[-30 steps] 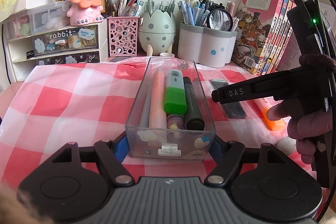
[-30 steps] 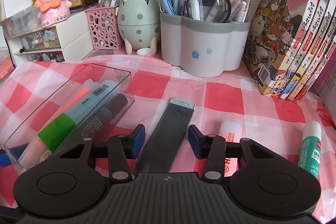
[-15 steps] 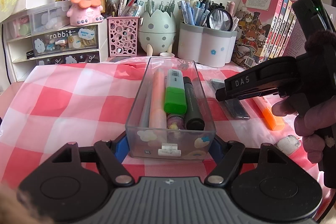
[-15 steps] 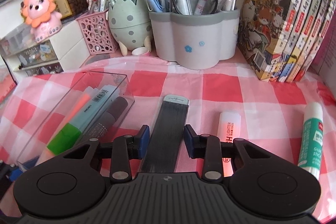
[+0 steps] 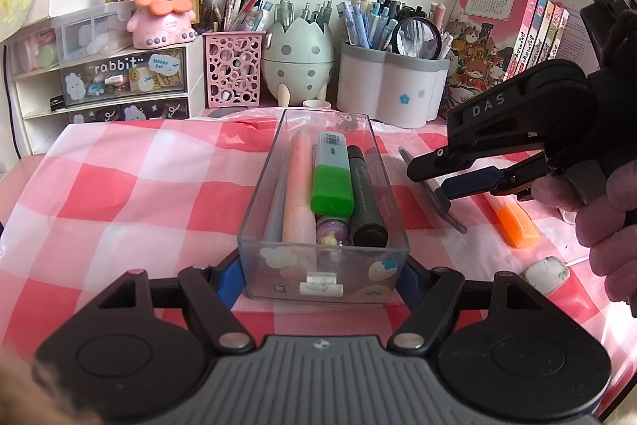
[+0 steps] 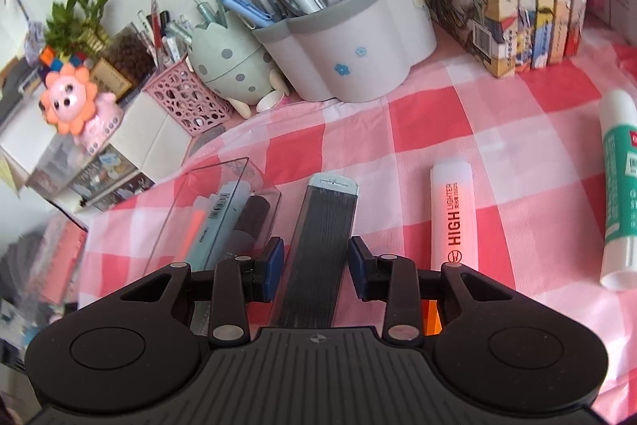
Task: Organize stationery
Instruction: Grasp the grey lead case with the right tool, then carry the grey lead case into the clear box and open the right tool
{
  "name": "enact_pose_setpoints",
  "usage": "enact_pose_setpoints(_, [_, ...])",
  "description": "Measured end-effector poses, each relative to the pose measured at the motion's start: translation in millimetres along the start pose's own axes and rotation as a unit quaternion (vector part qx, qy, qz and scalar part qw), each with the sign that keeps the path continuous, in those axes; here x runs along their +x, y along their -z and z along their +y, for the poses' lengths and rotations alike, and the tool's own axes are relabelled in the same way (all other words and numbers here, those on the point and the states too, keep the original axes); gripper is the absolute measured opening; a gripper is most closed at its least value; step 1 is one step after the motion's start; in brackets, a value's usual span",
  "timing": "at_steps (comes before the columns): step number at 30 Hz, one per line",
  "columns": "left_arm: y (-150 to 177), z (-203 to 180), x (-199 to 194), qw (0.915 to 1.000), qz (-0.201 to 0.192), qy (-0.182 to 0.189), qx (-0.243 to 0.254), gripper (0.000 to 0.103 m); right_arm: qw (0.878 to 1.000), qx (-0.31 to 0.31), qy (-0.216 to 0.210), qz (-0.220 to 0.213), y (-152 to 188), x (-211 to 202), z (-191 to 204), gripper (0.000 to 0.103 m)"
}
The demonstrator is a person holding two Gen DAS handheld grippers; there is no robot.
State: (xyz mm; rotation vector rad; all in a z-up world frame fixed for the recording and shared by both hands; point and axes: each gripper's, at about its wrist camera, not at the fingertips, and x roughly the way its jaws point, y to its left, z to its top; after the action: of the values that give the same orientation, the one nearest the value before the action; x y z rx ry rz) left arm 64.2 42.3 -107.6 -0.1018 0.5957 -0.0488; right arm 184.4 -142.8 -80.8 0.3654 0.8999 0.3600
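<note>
My left gripper (image 5: 322, 277) is shut on the near end of a clear plastic tray (image 5: 254, 218) standing on the checked cloth. Inside it lie a pink pen (image 5: 298, 186), a green-capped highlighter (image 5: 332, 182) and a black marker (image 5: 366, 194). To its right, my right gripper (image 5: 430, 182) is shut on a flat dark case (image 5: 450, 214) that is tilted off the cloth. In the right wrist view the dark case (image 6: 322, 226) runs straight out between the blue pads of the right gripper (image 6: 316, 261), with the tray (image 6: 187, 194) to its left.
An orange highlighter (image 6: 454, 214) and a green-and-white glue stick (image 6: 619, 186) lie on the cloth to the right of the case. A grubby eraser (image 5: 545, 275) sits near the front right. Pen pots (image 5: 390, 94), an egg holder (image 5: 298, 62), books (image 5: 513, 34) and drawers (image 5: 119, 78) line the back.
The right gripper's jaws narrowed onto the dark case, then it rolled and moved slightly, tipping the case with it. The left gripper and tray stayed still.
</note>
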Motion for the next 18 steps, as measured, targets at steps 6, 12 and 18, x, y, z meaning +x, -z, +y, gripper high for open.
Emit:
enact_pose_setpoints(6, [0.0, 0.0, 0.0, 1.0, 0.0, 0.0, 0.0, 0.048, 0.999, 0.03, -0.021, -0.002, -4.1, -6.7, -6.7, 0.036])
enact_pose_setpoints(12, [0.0, 0.2, -0.1, 1.0, 0.0, 0.0, 0.0, 0.048, 0.995, 0.073, -0.062, -0.001, -9.0, -14.9, -16.3, 0.035])
enact_pose_setpoints(18, [0.1, 0.1, -0.1, 1.0, 0.0, 0.0, 0.0, 0.048, 0.983, 0.134, -0.127, 0.017, -10.0, -13.7, -22.8, 0.016])
